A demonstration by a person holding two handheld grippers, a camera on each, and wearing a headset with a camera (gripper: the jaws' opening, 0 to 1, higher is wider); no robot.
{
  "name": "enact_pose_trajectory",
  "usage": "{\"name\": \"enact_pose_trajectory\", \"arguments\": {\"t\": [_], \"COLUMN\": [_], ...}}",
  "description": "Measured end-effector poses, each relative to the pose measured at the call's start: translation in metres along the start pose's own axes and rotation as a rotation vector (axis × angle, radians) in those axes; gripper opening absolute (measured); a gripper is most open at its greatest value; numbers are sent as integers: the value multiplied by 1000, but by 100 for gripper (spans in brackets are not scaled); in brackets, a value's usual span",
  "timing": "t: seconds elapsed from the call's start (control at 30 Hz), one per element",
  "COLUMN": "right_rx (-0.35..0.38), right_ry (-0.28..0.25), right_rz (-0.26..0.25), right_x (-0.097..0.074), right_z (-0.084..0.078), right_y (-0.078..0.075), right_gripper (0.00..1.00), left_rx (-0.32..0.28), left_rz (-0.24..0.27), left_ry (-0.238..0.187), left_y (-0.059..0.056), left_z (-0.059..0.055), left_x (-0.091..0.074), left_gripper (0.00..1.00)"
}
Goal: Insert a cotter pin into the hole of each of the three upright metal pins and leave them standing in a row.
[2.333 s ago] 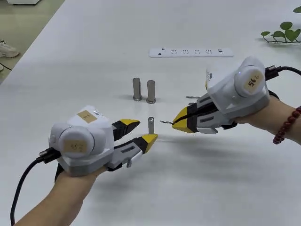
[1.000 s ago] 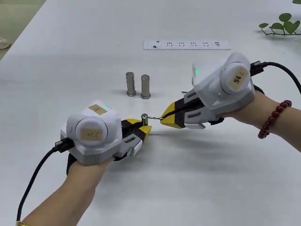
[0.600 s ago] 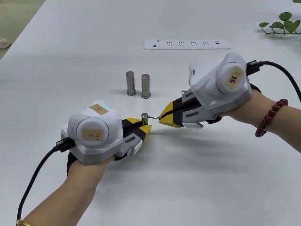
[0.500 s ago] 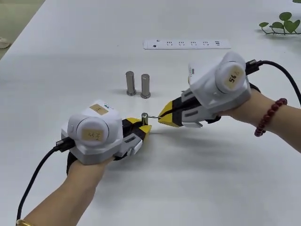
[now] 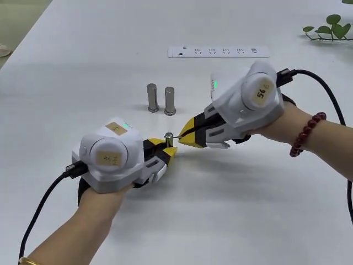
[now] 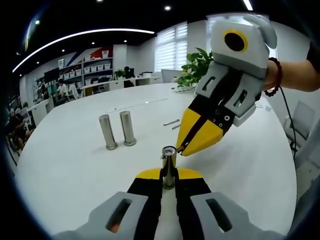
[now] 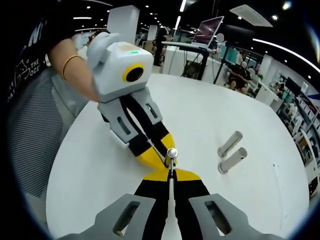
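Cotter pin (image 7: 171,164) lies level, pinched in my right gripper's (image 5: 185,138) closed jaws. Its free end is at the head of the near metal pin (image 5: 168,137), which stands upright just left of those jaws, clamped low by my left gripper (image 5: 167,150). The axes cross, so I judge the push runs leftward. Whether the tip is in the hole I cannot tell. Two other metal pins (image 5: 152,97) stand beyond.

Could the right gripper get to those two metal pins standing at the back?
Probably yes: bare table lies between the right gripper and the two back pins. But its jaws are shut on the cotter pin at the near metal pin, so it is busy.
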State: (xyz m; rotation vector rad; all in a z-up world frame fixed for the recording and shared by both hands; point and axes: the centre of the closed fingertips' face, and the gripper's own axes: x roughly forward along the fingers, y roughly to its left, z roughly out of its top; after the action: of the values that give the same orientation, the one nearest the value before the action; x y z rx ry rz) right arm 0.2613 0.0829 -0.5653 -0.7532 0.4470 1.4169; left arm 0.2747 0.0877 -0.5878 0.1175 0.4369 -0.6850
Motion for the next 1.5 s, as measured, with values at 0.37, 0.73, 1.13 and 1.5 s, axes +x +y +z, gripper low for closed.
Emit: {"name": "enact_pose_trajectory", "arguments": {"t": [0.37,0.73,1.13,1.5], "right_rx": [-11,-3,7,8], "right_ry": [-7,-8,0,-5], "right_rz": [-9,-30,-38,-32], "right_x": [5,-4,-6,-3], "right_z": [3,1,1,3], "right_y": [-3,-4,-3,-4], "right_gripper": [0,4,0,0], "left_rx": [6,3,2,5], "left_rz": [-2,-3,-1,1], "left_ry": [1,1,3,3], "left_y": [0,0,0,0], "left_z": [0,0,0,0], "left_x": [1,2,1,1], "left_gripper": [6,6,6,6]}}
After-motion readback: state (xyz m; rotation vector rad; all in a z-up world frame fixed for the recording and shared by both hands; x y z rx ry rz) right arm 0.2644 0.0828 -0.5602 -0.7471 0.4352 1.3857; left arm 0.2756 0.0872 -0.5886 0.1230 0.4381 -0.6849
